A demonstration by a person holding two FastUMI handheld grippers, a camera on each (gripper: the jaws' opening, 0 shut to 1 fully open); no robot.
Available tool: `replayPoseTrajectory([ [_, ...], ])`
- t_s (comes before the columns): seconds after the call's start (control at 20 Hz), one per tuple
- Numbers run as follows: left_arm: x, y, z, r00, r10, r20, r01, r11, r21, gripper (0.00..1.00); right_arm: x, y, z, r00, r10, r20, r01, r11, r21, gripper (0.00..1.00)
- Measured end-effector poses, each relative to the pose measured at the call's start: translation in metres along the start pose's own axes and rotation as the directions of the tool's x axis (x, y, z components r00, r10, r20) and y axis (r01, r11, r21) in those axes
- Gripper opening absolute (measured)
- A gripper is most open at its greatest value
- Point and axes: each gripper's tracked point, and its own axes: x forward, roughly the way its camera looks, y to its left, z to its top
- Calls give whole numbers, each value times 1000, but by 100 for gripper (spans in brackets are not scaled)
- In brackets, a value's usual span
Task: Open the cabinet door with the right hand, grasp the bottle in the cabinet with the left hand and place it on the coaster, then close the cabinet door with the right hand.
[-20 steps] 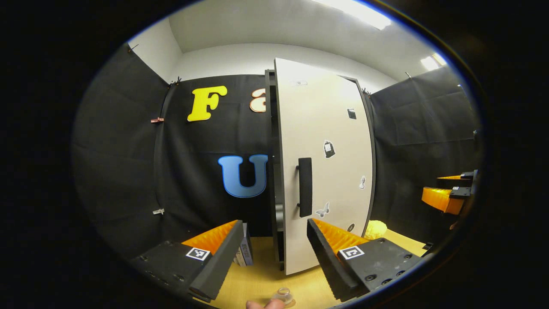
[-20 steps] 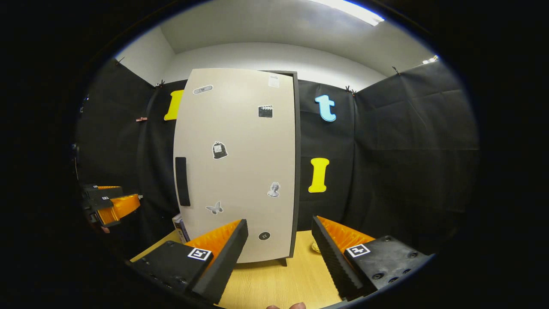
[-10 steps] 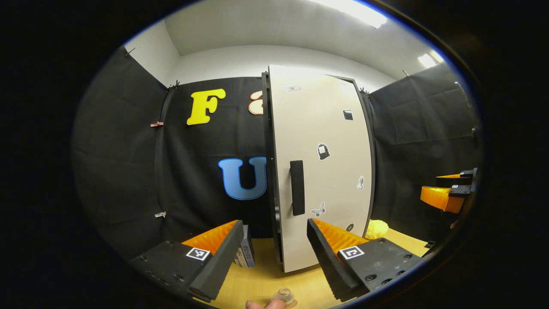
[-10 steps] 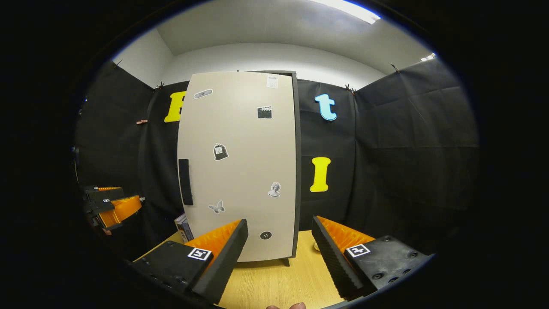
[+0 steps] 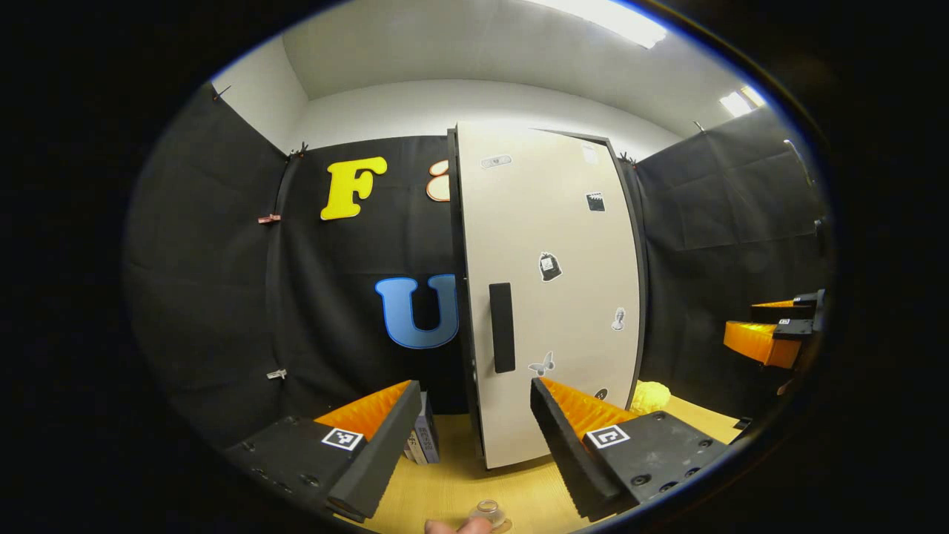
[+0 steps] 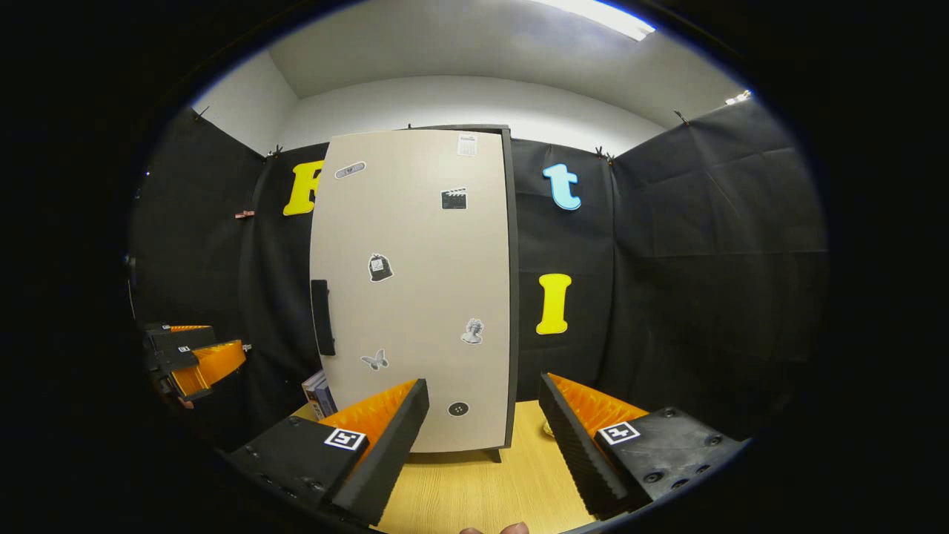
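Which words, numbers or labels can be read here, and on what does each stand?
No text can be read.
Stickers on the cabinet door: pictures, any print too small.
Box beside that door: print blurred.
Square markers: patterns, no words.

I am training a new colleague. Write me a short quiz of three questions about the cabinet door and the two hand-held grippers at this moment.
1. True or false: the right hand-held gripper is shut on the door handle.
2. In the right gripper view, on which side of the cabinet door is the handle? A) left B) right C) top
3. Fill in the blank: the left hand-held gripper is ___, with nothing between its fingers, and the bottle stands on the table below it.

Key: 1. False: its fingers are spread and apart from the door. 2. A. 3. open.
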Motion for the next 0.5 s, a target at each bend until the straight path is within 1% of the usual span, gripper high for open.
replayPoseTrajectory([
  [0.5, 3, -2, 0, 1000, 4, 3, -4, 1000, -4, 93, 8, 5, 0, 1000, 18, 2, -18, 1000, -15, 98],
])
